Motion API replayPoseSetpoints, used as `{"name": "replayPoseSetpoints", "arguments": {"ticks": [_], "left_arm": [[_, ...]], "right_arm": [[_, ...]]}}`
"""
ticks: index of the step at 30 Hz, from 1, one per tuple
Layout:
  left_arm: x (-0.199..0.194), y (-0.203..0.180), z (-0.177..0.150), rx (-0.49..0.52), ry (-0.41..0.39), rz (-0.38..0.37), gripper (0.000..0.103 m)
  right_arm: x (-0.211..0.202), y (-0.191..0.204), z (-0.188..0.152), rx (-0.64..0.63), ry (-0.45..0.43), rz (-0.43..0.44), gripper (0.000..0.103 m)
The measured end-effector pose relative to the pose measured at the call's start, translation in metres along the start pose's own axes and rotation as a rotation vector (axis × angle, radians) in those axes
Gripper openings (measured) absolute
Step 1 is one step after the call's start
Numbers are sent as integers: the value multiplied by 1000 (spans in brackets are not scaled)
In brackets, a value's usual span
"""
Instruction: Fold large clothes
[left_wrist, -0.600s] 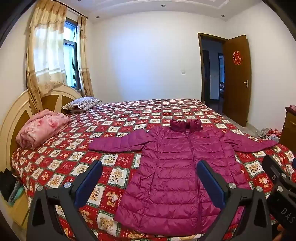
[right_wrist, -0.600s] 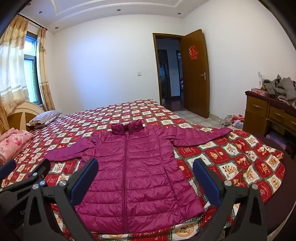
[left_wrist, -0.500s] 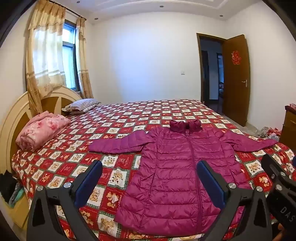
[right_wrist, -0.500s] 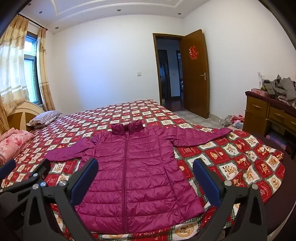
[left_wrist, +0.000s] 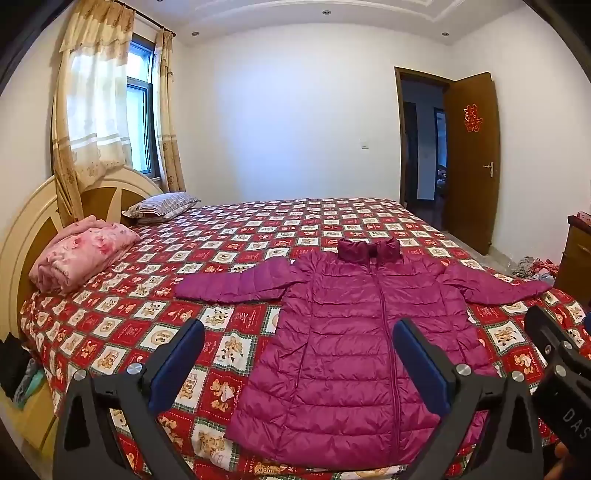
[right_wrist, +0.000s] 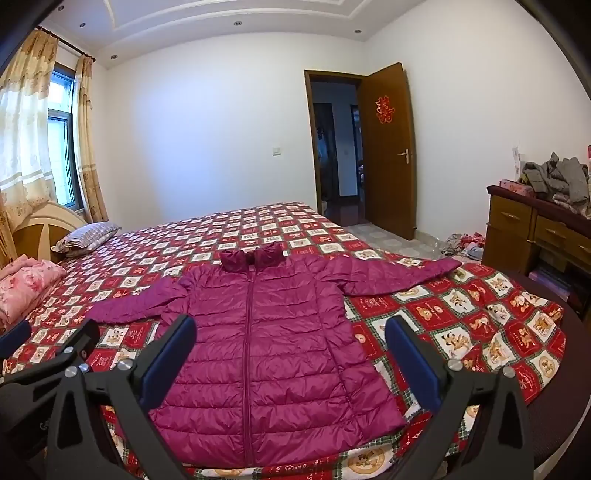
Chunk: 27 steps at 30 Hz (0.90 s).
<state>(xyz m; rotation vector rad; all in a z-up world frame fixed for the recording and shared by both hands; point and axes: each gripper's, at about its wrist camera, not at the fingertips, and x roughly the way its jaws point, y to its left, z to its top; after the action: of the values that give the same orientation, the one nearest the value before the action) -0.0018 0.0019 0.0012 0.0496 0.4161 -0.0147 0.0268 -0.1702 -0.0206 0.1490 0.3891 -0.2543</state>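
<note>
A magenta puffer jacket (left_wrist: 354, 339) lies flat and zipped on the bed, collar away from me, both sleeves spread out to the sides; it also shows in the right wrist view (right_wrist: 258, 354). My left gripper (left_wrist: 299, 354) is open and empty, held above the jacket's lower left part near the bed's front edge. My right gripper (right_wrist: 291, 350) is open and empty, held above the jacket's lower right part. The right gripper also shows at the right edge of the left wrist view (left_wrist: 557, 365), and the left gripper at the left edge of the right wrist view (right_wrist: 44, 354).
The bed (left_wrist: 258, 229) has a red checked cover. A folded pink quilt (left_wrist: 81, 258) and a striped pillow (left_wrist: 162, 206) lie by the headboard. A wooden dresser (right_wrist: 532, 236) with grey clothes stands at the right. An open door (right_wrist: 388, 147) is at the back.
Both views have shifted only slightly; the left view sits a little higher on the room. The jacket has not moved and both grippers stay open.
</note>
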Motion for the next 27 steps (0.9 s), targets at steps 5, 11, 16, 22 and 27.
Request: {"name": "replayPoseSetpoints", "arguments": {"ticks": [5,11,16,22,27], "left_arm": [[0,1,-2,1,-7,-4,102],[0,0,-3,3,-6,-4,102],[0,0,-3,3,-6,-4,102],[-1,0,-3,1,-6,-5,102],[-1,0,-3,2,-6,-7,102]], "right_arm": [[-1,0,-1,-2,-3,2,103],[0,0,-1,-2,-3,0,103],[0,0,-2,-3,-4,0,103],[0,-1,-1,-2,-3,-1,103],[0,-2,-1,-1,-3,0,103]]}}
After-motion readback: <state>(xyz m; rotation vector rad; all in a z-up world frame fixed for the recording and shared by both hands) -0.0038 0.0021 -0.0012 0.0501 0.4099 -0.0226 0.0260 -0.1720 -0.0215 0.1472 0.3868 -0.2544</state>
